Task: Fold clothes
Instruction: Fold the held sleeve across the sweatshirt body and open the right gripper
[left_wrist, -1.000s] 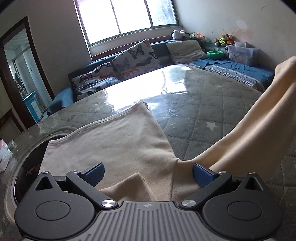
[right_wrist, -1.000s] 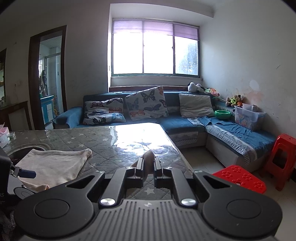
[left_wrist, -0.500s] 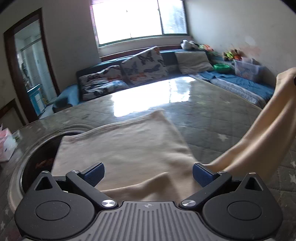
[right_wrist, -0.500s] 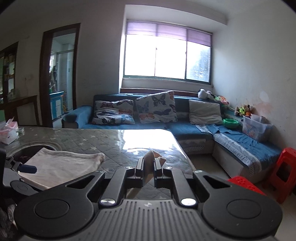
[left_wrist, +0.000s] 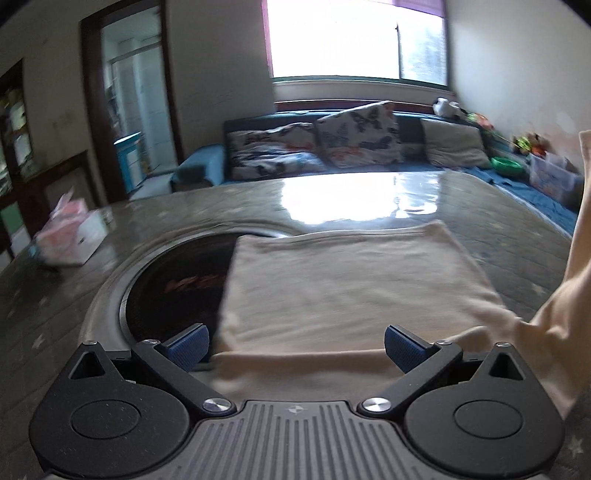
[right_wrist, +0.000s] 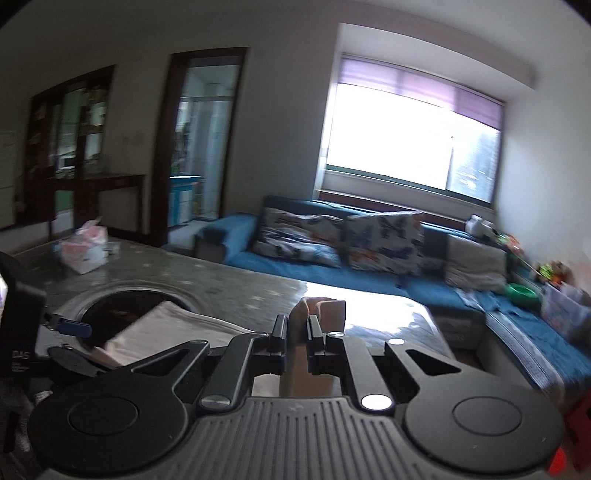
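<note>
Right gripper (right_wrist: 297, 325) clamps the beige garment's (left_wrist: 351, 288) sleeve. Left gripper (left_wrist: 295, 347) gapes wide, empty. Garment body lies at its twelve o'clock, long axis crosswise; left is nearer.

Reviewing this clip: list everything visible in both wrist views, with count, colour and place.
garment: one, beige, flat on the table, one end lifted at right
table: one, grey quilted cover under glossy sheet
round inset: one, black, in the table, partly under the garment
tissue pack: one, pink and white, table's far left
sofa: one, blue, under the window
cushions: three, two butterfly print, one grey
bowl: one, green, on sofa
left gripper: black, blue pads, open over the garment
right gripper: black, shut on garment
</note>
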